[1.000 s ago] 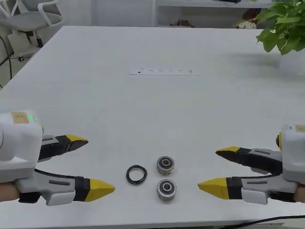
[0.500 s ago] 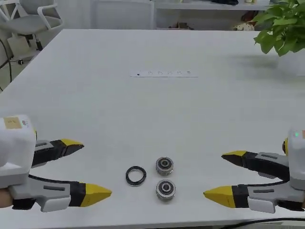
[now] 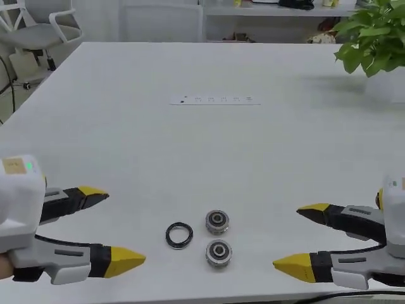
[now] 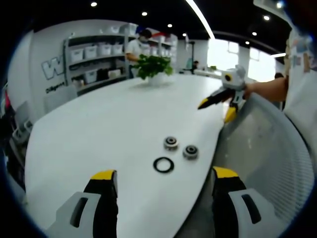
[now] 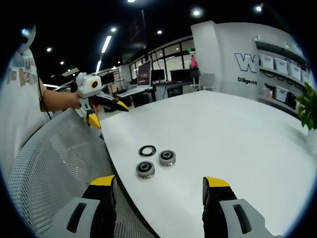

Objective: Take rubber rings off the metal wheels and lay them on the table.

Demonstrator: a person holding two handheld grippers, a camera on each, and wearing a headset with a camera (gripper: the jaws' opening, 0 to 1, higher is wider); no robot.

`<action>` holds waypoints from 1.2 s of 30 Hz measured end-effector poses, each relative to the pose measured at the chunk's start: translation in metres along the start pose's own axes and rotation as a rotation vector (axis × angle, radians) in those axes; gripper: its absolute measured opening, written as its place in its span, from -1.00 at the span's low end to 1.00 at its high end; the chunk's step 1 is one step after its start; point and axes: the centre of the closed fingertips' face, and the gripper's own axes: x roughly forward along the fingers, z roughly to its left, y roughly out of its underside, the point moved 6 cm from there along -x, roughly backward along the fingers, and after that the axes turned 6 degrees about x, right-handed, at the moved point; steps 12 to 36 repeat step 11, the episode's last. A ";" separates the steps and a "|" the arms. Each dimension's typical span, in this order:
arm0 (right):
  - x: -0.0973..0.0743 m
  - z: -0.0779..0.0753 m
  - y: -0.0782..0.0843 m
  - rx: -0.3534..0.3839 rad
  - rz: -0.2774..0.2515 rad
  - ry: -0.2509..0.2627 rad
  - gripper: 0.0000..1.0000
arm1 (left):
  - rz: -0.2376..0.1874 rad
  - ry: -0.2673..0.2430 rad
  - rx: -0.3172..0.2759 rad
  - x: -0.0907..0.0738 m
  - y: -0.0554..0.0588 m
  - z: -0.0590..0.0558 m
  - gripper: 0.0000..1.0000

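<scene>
1. The left gripper (image 3: 123, 227) at 8 o'clock and the right gripper (image 3: 288, 236) at 4 o'clock both gape wide, empty.
2. One ring (image 3: 179, 235) lies flat on the tabletop (image 3: 209, 145), at 9 o'clock of the far wheel (image 3: 217, 220) and near wheel (image 3: 218, 252).

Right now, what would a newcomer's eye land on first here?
Probably the yellow-tipped left tongs and right tongs, both open, low over the near edge of the white table. Between them lie a loose black ring and, right of it, a far wheel and a near wheel. A plant stands at the far right.
</scene>
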 end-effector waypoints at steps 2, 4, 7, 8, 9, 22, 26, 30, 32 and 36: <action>0.000 0.001 0.000 -0.002 0.002 0.000 0.39 | 0.001 -0.001 -0.001 0.000 0.000 0.000 0.57; 0.000 0.001 0.000 -0.003 0.004 0.000 0.39 | 0.000 -0.002 -0.002 -0.001 0.001 0.000 0.57; 0.000 0.001 -0.001 -0.007 0.007 -0.001 0.39 | 0.001 -0.003 -0.003 -0.001 0.001 0.000 0.57; 0.000 0.001 -0.001 -0.007 0.006 -0.001 0.39 | 0.002 -0.003 -0.003 -0.001 0.001 0.000 0.57; 0.000 0.002 -0.001 -0.005 0.006 -0.001 0.39 | 0.002 -0.003 -0.004 -0.002 0.001 0.000 0.56; -0.001 0.002 0.000 -0.001 0.006 -0.002 0.40 | 0.003 -0.004 -0.004 -0.002 0.001 0.000 0.56; -0.001 0.002 0.000 -0.001 0.006 -0.002 0.40 | 0.003 -0.004 -0.004 -0.002 0.001 0.000 0.56; -0.001 0.002 0.000 -0.001 0.006 -0.002 0.40 | 0.003 -0.004 -0.004 -0.002 0.001 0.000 0.56; -0.001 0.002 0.000 -0.001 0.006 -0.002 0.40 | 0.003 -0.004 -0.004 -0.002 0.001 0.000 0.56; -0.001 0.002 0.000 -0.001 0.006 -0.002 0.40 | 0.003 -0.004 -0.004 -0.002 0.001 0.000 0.56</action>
